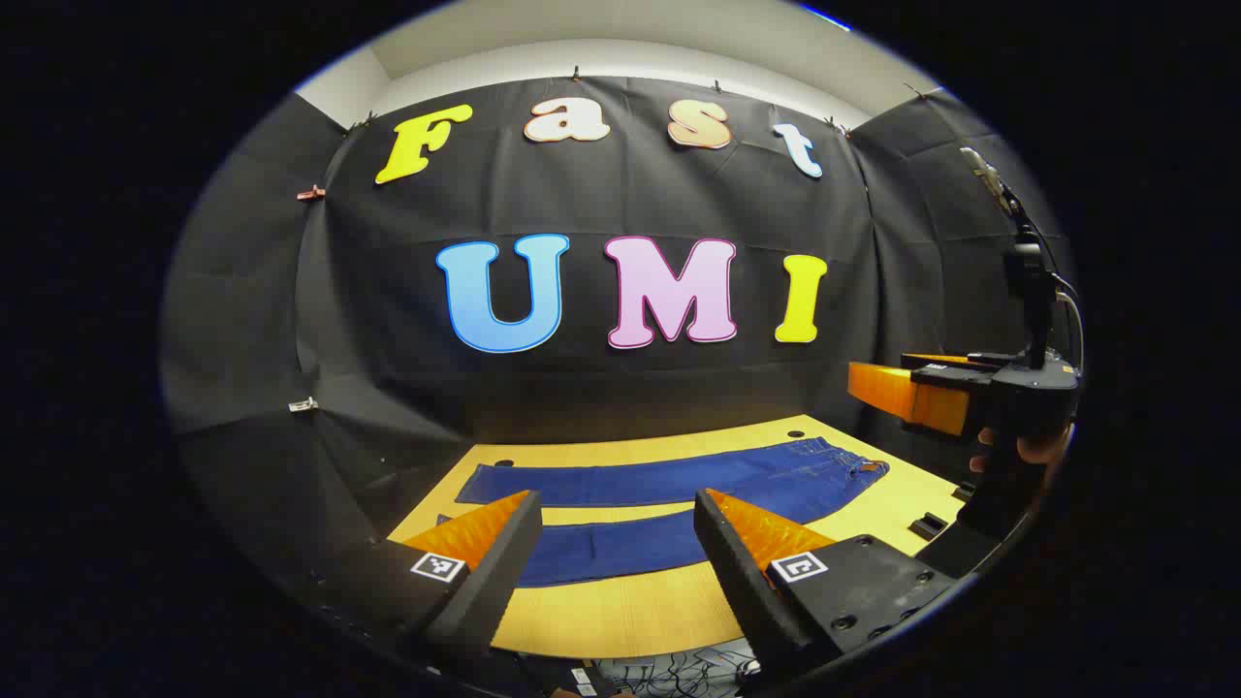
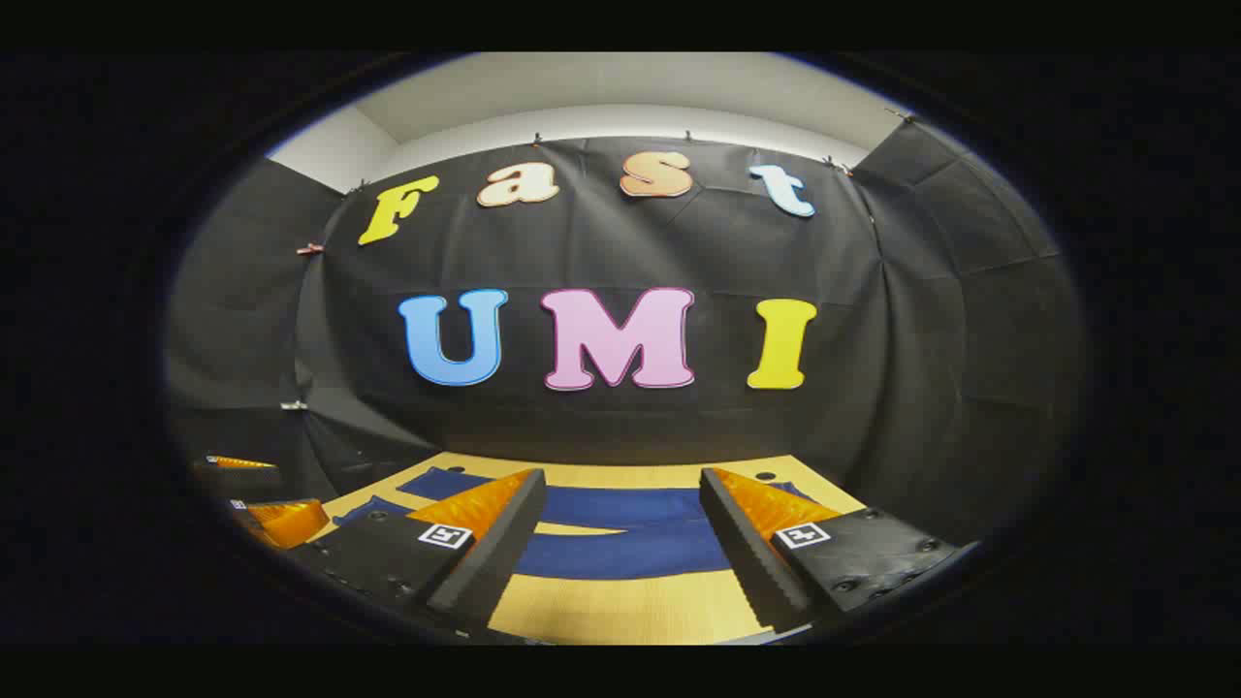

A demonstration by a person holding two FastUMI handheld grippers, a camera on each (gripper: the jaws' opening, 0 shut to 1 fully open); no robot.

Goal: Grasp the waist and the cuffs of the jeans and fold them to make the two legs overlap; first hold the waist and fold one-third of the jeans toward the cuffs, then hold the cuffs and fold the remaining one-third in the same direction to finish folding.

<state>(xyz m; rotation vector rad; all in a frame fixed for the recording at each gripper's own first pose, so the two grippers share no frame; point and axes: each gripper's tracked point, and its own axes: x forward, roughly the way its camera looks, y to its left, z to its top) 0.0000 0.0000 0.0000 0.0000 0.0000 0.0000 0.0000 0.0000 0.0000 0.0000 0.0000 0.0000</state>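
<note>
Jeans (image 1: pixel 669 504) lie flat on the table (image 1: pixel 640 611), legs apart, below both your wide-open grippers (image 1: pixel 616 553) (image 2: pixel 620 543) (nothing held); pinch only the top layer and the fold skews.

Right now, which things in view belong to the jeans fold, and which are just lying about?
Job:
jeans, spread flat, legs apart
left tongs, open
right tongs, open

Lying about:
table
small black block at the table edge

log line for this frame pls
phase: pre-grasp | jeans: flat on table, legs apart, unfolded | left gripper: open, above table | right gripper: open, above table | contact: none
</note>
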